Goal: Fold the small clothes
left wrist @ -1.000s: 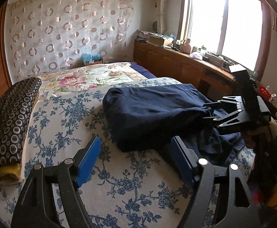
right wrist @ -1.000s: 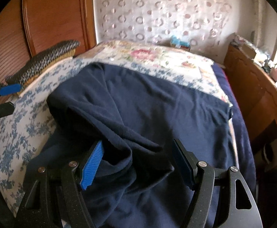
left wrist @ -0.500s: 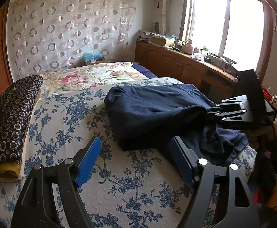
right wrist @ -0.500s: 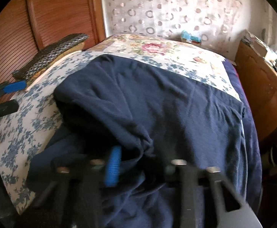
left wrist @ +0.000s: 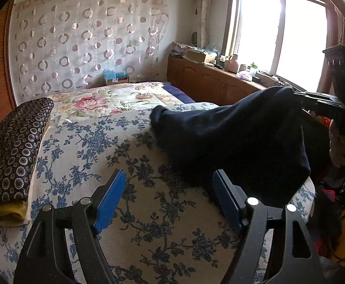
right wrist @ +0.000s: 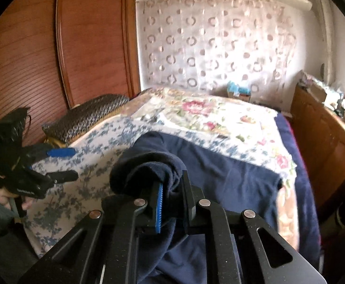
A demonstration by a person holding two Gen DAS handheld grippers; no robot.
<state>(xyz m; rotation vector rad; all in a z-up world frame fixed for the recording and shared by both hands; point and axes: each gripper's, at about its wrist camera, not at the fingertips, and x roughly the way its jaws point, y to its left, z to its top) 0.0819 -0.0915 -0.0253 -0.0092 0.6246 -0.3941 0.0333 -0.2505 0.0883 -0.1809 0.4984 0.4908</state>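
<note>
A dark navy garment [left wrist: 231,137] lies on the bed's blue-flowered sheet [left wrist: 96,146]; one part of it is lifted off the bed. My right gripper [right wrist: 171,189] is shut on a bunched fold of the garment [right wrist: 148,168] and holds it up; it also shows at the right of the left wrist view [left wrist: 298,94]. My left gripper [left wrist: 169,198] is open and empty, low over the sheet just left of the garment's near edge. It shows at the left of the right wrist view [right wrist: 63,163], apart from the cloth.
A dark patterned pillow [left wrist: 13,146] lies along the bed's left side. A floral cover [left wrist: 106,99] spreads at the far end. A wooden cabinet [left wrist: 220,82] with clutter runs under the window on the right. A wooden wardrobe [right wrist: 54,47] stands left.
My right gripper closed on a fold of the navy garment and raised it off the bed. The garment now rises toward the right. My left gripper stayed open.
</note>
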